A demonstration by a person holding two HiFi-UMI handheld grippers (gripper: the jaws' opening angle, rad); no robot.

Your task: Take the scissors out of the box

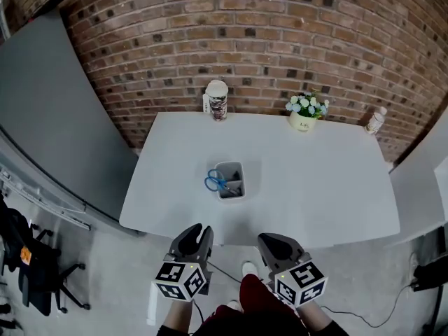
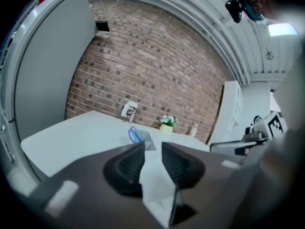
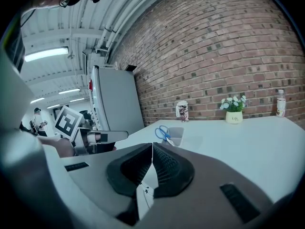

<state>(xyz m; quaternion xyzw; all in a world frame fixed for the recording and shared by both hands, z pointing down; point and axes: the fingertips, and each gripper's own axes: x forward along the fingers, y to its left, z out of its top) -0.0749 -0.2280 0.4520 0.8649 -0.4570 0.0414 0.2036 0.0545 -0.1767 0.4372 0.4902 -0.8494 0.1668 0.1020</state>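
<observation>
Fingers (image 2: 126,168) of the left gripper (image 1: 199,229) stand released, with a clear gap and nothing between them, probably readied to take hold. Ahead of it, near the middle of the white worktop (image 1: 329,187), sits the small grey box (image 1: 232,196). The scissors (image 1: 215,181) stand in it with their blue handles leaning out over its left rim, so the loops are open to a grab. The right gripper (image 1: 266,238) has its fingers (image 3: 167,168) clenched together on nothing, so it looks like the spare hand. Both grippers hang short of the worktop's near edge, well apart from the box.

A grey panel (image 1: 49,103) stands far left. Along the brick wall (image 1: 280,33) sit a patterned cup (image 1: 217,101), potted flowers (image 1: 306,115) and a small bottle (image 1: 376,120). All are well behind the box, and nothing blocks the approach.
</observation>
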